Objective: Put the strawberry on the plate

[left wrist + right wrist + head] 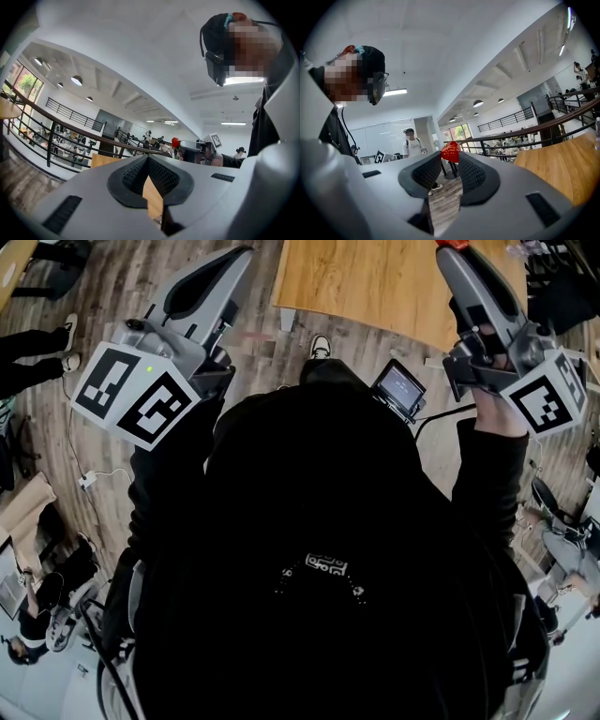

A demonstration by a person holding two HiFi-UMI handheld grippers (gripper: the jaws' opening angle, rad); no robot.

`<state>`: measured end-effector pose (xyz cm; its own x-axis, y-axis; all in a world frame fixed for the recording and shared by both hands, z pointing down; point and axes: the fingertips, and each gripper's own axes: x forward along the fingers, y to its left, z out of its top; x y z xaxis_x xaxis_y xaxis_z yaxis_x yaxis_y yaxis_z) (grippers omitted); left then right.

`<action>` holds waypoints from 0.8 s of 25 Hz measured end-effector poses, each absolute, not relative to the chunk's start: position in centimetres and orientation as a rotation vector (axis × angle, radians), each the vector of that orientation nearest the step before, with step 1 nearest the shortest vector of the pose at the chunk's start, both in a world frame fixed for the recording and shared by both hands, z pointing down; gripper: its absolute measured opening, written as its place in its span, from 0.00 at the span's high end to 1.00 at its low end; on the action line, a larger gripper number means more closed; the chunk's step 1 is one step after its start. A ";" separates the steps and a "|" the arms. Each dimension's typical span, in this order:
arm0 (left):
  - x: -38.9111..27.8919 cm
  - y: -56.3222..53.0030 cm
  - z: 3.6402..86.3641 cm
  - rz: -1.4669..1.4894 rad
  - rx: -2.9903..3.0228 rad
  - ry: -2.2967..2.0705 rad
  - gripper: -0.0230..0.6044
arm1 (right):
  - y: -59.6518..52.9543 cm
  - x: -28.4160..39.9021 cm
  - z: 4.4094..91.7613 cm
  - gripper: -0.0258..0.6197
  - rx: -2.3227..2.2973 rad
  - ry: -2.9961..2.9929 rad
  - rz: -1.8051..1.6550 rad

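Red, soft strawberry (451, 152), pinched across its sides by the right gripper (449, 160) above the wooden table (375, 282), probably bruises easily; left gripper (148, 158) is pressed together, empty.

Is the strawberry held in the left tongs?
No, the strawberry is pinched between the tips of the right tongs; the left tongs are shut on nothing.

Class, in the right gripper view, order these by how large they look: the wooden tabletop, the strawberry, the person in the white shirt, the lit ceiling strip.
1. wooden tabletop
2. person in the white shirt and strawberry, about alike; the strawberry only looks that big through nearness
3. lit ceiling strip
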<state>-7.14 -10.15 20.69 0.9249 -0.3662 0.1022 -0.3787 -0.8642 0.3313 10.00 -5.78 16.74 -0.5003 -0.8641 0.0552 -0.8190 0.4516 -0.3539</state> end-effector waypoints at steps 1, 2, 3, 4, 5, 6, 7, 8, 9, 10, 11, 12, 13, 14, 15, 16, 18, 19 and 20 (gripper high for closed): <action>-7.2 -10.2 20.7 0.050 2.735 -0.549 0.97 | -5.8 10.0 16.8 0.77 -1.493 2.562 -0.512; -7.2 -10.2 20.7 0.049 2.733 -0.551 0.97 | -5.8 10.0 16.8 0.77 -1.493 2.562 -0.515; -7.2 -10.2 20.8 0.049 2.731 -0.550 0.97 | -5.8 10.0 16.9 0.77 -1.494 2.562 -0.518; -7.2 -10.2 21.0 0.049 2.727 -0.547 0.97 | -5.8 10.0 17.0 0.77 -1.496 2.563 -0.519; -7.2 -10.3 21.1 0.050 2.724 -0.542 0.97 | -5.8 10.0 17.0 0.77 -1.498 2.564 -0.519; -7.1 -10.3 21.2 0.050 2.723 -0.535 0.97 | -5.8 10.0 16.9 0.77 -1.501 2.565 -0.518; -7.0 -10.3 21.1 0.051 2.722 -0.527 0.97 | -5.9 10.0 16.9 0.77 -1.504 2.564 -0.517; -6.7 -10.4 21.1 0.052 2.724 -0.519 0.97 | -5.9 10.2 16.8 0.77 -1.505 2.563 -0.518; -6.1 -10.5 20.9 0.056 2.726 -0.511 0.97 | -6.1 10.6 16.7 0.77 -1.506 2.561 -0.519; -5.2 -10.7 20.8 0.062 2.730 -0.501 0.97 | -6.2 11.3 16.6 0.77 -1.507 2.559 -0.520; -3.9 -10.9 20.6 0.070 2.734 -0.489 0.97 | -6.5 12.3 16.5 0.77 -1.509 2.555 -0.522; -2.4 -11.3 20.4 0.080 2.736 -0.477 0.97 | -6.8 13.6 16.4 0.77 -1.511 2.550 -0.527; -0.8 -11.6 20.2 0.091 2.738 -0.466 0.97 | -7.1 15.0 16.3 0.77 -1.513 2.544 -0.533; 0.7 -12.0 19.9 0.101 2.739 -0.457 0.97 | -7.6 16.5 16.2 0.77 -1.514 2.536 -0.539; 2.0 -12.3 19.7 0.109 2.739 -0.450 0.97 | -8.0 17.7 16.1 0.77 -1.514 2.529 -0.546; 2.9 -12.7 19.6 0.117 2.738 -0.446 0.97 | -8.4 18.6 16.1 0.77 -1.514 2.524 -0.552; 3.7 -13.0 20.0 0.136 2.735 -0.441 0.97 | -8.9 19.5 16.6 0.77 -1.512 2.515 -0.562; 3.9 -12.9 20.6 0.147 2.734 -0.439 0.97 | -8.9 19.8 17.3 0.77 -1.511 2.509 -0.567; 4.3 -12.8 21.2 0.159 2.733 -0.436 0.97 | -8.8 20.3 18.0 0.77 -1.510 2.501 -0.571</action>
<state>4.26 -12.81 21.19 0.9459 -0.2788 0.1661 -0.3202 -0.8847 0.3387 20.26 -8.78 17.99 -0.4754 -0.8780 0.0553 -0.8150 0.4158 -0.4037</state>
